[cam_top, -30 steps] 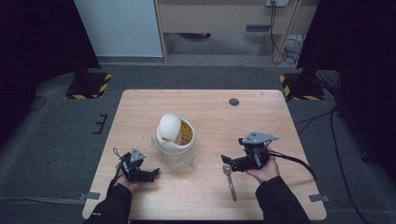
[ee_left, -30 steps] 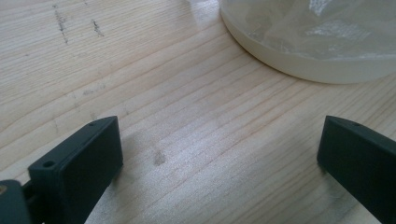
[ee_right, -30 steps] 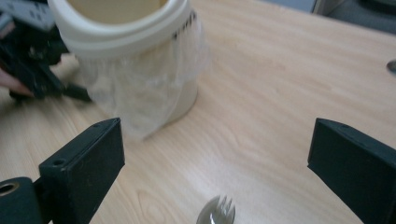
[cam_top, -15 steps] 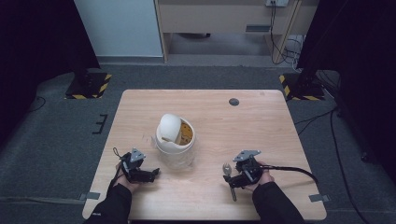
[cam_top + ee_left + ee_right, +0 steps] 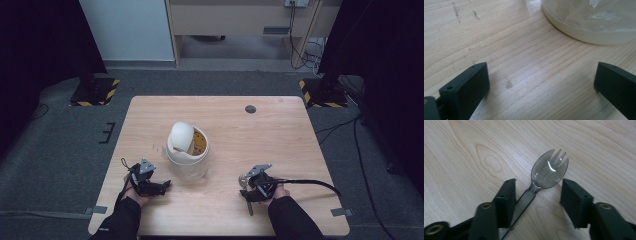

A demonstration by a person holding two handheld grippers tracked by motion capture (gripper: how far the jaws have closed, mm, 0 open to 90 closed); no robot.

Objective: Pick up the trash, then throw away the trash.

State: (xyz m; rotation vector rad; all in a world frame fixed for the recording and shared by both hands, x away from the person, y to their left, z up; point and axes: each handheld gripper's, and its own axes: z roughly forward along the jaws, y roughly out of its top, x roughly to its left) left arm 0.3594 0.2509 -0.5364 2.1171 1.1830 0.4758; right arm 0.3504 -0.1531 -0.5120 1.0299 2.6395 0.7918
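**Right gripper poised over a spork on the desk, fingers apart**

A person sits at a pale wooden desk (image 5: 280, 130) holding a two-jaw gripper in each hand. Near the middle of the desk stands a whitish tub (image 5: 186, 156) with its lid (image 5: 181, 137) tipped up, showing something yellow inside.

The right gripper (image 5: 537, 200) is low over the desk on the person's right, with a dark, see-through plastic spork (image 5: 547, 171) lying flat beneath it. In the right gripper view the spork's bowl and short tines lie ahead of the fingers (image 5: 574, 200), while its handle runs back between them, closer to the finger on the left of that view, perhaps touching it. The long axis slants slightly, tines pointing away from the hand. These fingers stand moderately apart and hold nothing. Closing them would likely pinch the handle just behind the bowl; that is a judgement only.

The left gripper (image 5: 150, 184) rests near the desk's front left, just beside the tub. Its fingers (image 5: 465, 87) are spread wide and empty, with bare wood between them and the tub's base ahead. The right hand is clearly nearer the spork.
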